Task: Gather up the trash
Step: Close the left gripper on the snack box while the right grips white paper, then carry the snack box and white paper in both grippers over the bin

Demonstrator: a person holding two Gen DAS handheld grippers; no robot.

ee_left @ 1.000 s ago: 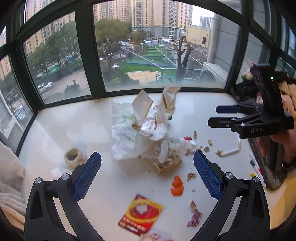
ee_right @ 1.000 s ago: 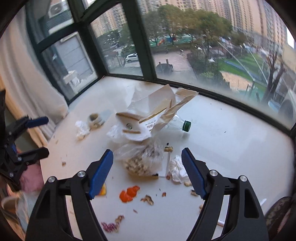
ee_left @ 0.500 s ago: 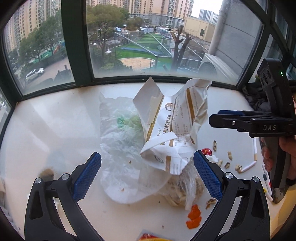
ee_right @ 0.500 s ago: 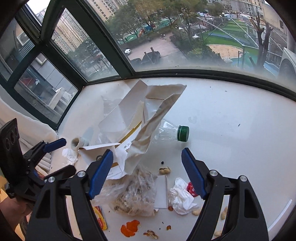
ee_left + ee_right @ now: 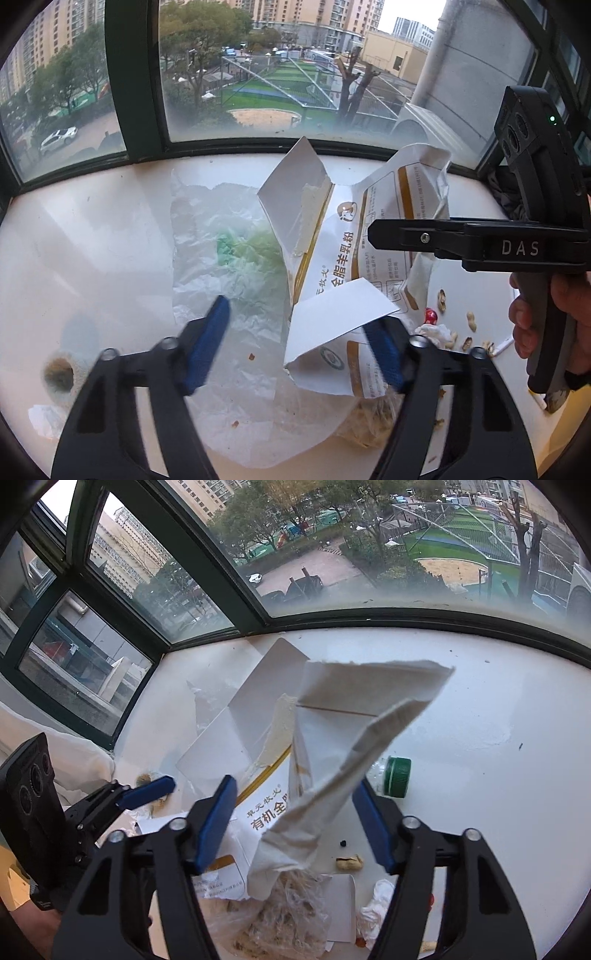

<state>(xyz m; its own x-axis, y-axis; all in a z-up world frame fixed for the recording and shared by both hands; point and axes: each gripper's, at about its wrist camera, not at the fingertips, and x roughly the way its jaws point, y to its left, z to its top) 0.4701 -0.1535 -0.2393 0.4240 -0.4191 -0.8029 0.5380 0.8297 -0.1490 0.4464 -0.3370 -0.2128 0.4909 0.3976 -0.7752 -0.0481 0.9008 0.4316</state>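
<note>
Both grippers closing, nothing pinched yet: left gripper (image 5: 295,347) straddles torn milk-powder carton (image 5: 332,280) flap, right gripper (image 5: 295,819) its crumpled liner (image 5: 332,775); a pull may spill the peanut-shell bag (image 5: 280,915) at 6 o'clock.

The blue pads of the left gripper (image 5: 295,350) are smeared by motion blur, its right pad partly hidden behind the torn milk-powder carton (image 5: 347,266), so contact cannot be told. A clear plastic bottle (image 5: 376,775) is mostly covered by the carton's raised flap, only its green cap (image 5: 397,777) being seen. The peanut-shell bag (image 5: 284,919) is cut off by the frame's lower edge and overlapped by the carton.
</note>
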